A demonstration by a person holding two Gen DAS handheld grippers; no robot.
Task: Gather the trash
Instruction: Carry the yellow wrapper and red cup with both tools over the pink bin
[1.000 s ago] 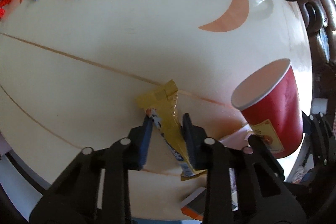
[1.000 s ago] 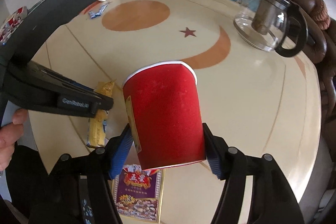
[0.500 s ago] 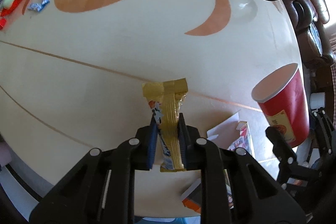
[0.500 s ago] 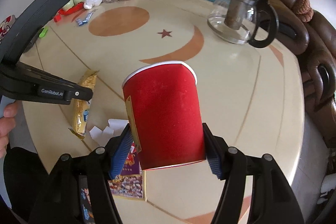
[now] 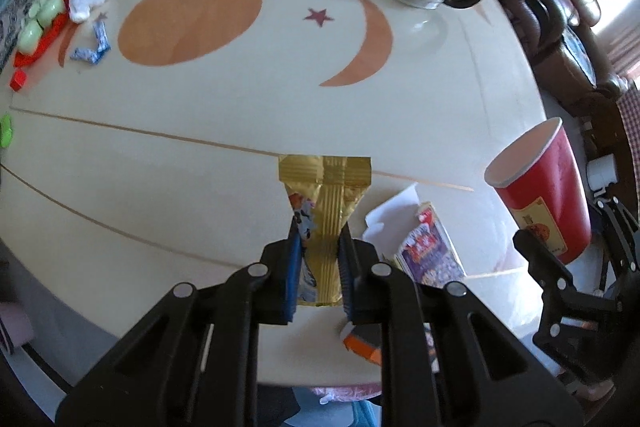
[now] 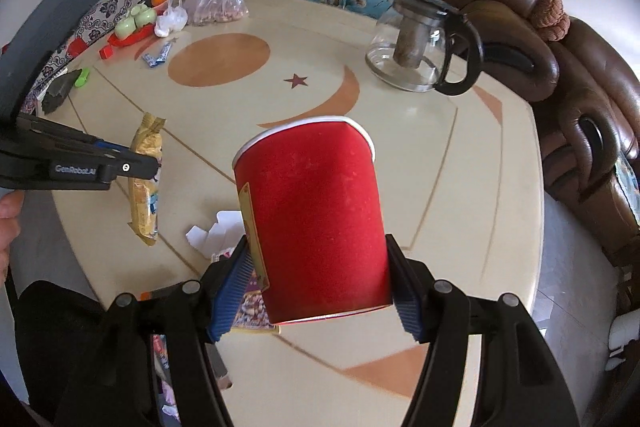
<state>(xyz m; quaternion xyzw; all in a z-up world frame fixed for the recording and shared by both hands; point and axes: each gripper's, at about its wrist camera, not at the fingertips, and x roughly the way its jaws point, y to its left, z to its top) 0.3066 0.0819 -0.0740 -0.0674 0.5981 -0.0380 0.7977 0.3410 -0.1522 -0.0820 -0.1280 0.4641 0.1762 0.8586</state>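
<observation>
My left gripper is shut on a gold snack wrapper and holds it above the cream table. The wrapper hangs from the left gripper at the left of the right wrist view. My right gripper is shut on a red paper cup, held upright above the table's front part. The cup also shows at the right of the left wrist view. White paper scraps and a purple printed packet lie on the table below.
A glass teapot stands at the back right. A plastic bag of nuts, blue candy wrappers, green items on a red tray lie at the back left. A brown sofa borders the table's right.
The left gripper closed on the gold wrapper and lifted it off the table. Both grippers rose and pulled back; the cup stays gripped in the right one.
</observation>
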